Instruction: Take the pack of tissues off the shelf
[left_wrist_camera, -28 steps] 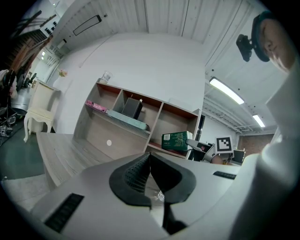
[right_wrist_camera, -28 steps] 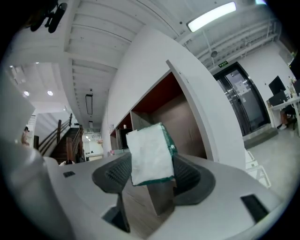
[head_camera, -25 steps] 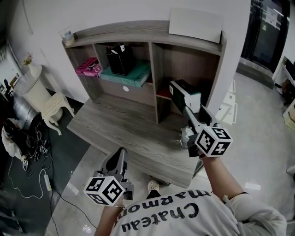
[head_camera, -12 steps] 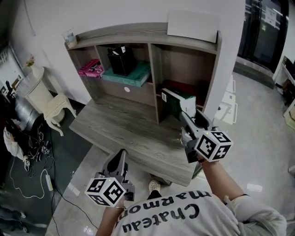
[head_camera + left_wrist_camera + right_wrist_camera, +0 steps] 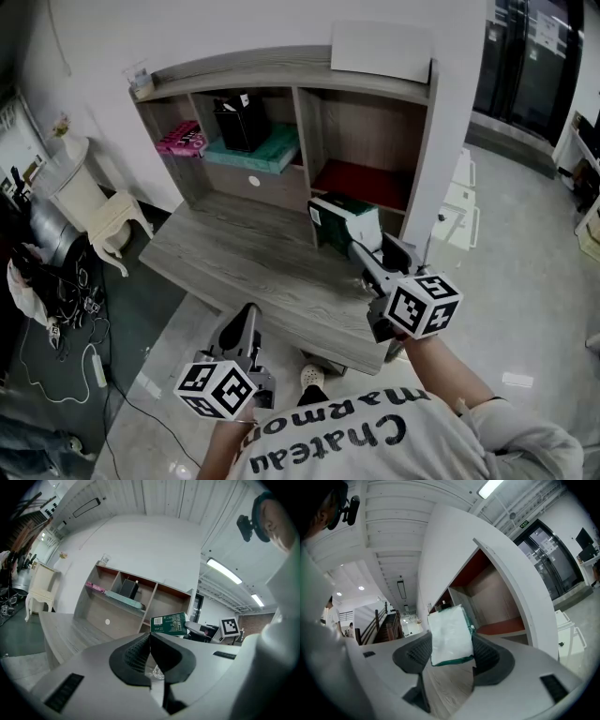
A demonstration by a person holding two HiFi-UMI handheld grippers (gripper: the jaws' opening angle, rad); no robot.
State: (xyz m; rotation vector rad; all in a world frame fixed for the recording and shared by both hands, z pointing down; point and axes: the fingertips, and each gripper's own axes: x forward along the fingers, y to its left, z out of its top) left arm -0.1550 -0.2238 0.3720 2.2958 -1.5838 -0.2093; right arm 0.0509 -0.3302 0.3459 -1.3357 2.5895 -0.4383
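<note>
The green and white pack of tissues (image 5: 343, 223) hangs in the air in front of the shelf unit (image 5: 286, 131), above the grey desk top (image 5: 253, 267). My right gripper (image 5: 354, 246) is shut on the pack; in the right gripper view the pack (image 5: 450, 635) sits squeezed between both dark pads. The red-floored compartment (image 5: 361, 183) behind it holds nothing. My left gripper (image 5: 246, 323) hangs low in front of the desk edge, its jaws closed together with nothing between them. The left gripper view shows the pack (image 5: 170, 624) to the right of the shelf.
A black holder (image 5: 243, 124) stands on a teal book (image 5: 258, 150) in the middle compartment, with a pink item (image 5: 181, 139) to its left. A white board (image 5: 381, 50) lies on the shelf top. A white side table (image 5: 89, 202) and cables (image 5: 56, 309) lie at the left.
My right gripper has pulled the pack out of the red-floored compartment, toward me and leftward over the desk. The left gripper has stayed put.
</note>
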